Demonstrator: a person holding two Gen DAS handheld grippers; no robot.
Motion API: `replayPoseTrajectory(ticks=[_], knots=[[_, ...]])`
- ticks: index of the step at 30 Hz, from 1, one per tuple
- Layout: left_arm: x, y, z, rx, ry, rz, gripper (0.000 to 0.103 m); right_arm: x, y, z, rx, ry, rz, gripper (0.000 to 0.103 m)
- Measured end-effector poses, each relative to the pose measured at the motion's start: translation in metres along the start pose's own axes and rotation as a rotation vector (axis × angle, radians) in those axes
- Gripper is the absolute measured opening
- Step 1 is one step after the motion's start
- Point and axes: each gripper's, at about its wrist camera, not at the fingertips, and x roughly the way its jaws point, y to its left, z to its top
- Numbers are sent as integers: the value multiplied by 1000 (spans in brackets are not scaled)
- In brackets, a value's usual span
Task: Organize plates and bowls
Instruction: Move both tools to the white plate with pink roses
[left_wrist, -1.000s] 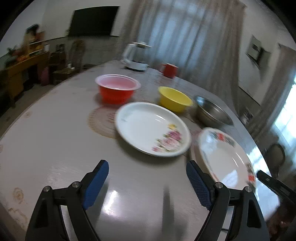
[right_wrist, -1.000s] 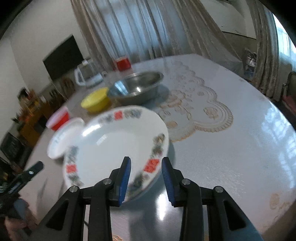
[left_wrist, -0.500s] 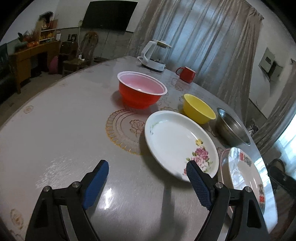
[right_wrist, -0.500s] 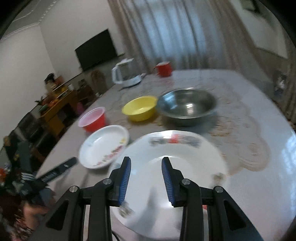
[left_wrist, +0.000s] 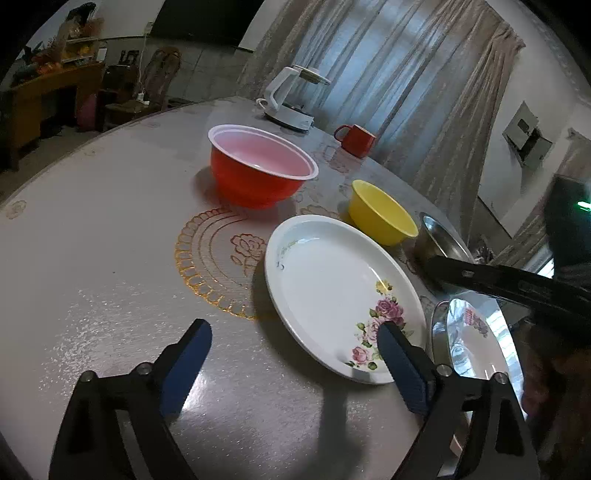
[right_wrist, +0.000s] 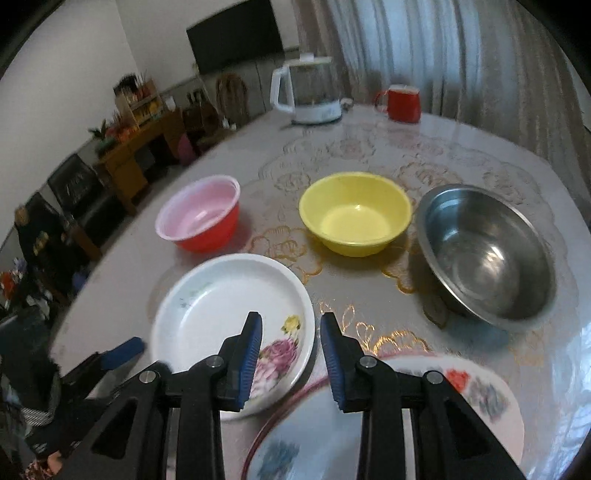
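A white plate with pink roses (left_wrist: 340, 291) lies on the table; it also shows in the right wrist view (right_wrist: 229, 314). A second plate with a red-flower rim (right_wrist: 476, 406) lies at the near edge, also in the left wrist view (left_wrist: 476, 339). Behind stand a red bowl (left_wrist: 258, 170), a yellow bowl (left_wrist: 380, 212) and a steel bowl (right_wrist: 487, 254). My left gripper (left_wrist: 291, 365) is open and empty, low over the table before the rose plate. My right gripper (right_wrist: 291, 350) is partly open with nothing between its pads, above the flower-rim plate.
A white electric kettle (right_wrist: 310, 92) and a red mug (right_wrist: 400, 103) stand at the far side of the round table (left_wrist: 110, 221). The right gripper's arm (left_wrist: 509, 284) reaches in over the steel bowl in the left wrist view. Furniture lines the room's left wall.
My right gripper has swung left and pulled back from the flower-rim plate, which now lies beneath it. My left gripper has moved closer to the rose plate and turned left.
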Motion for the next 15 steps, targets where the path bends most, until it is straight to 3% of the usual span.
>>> replayPoseTrajectory(ticks=[6, 9, 11, 13, 15], knots=[[1, 4, 3, -27, -8, -39, 96, 42, -22, 11, 110, 127, 53, 32], [1, 8, 4, -47, -14, -59, 94, 53, -19, 9, 104, 165, 62, 32], [1, 7, 4, -48, -15, -59, 94, 56, -10, 12, 62, 163, 12, 32], [-1, 9, 4, -51, -18, -52, 90, 55, -1, 10, 37, 155, -30, 33], [-3, 11, 4, -38, -10, -34, 76, 53, 1, 9, 36, 144, -48, 33]])
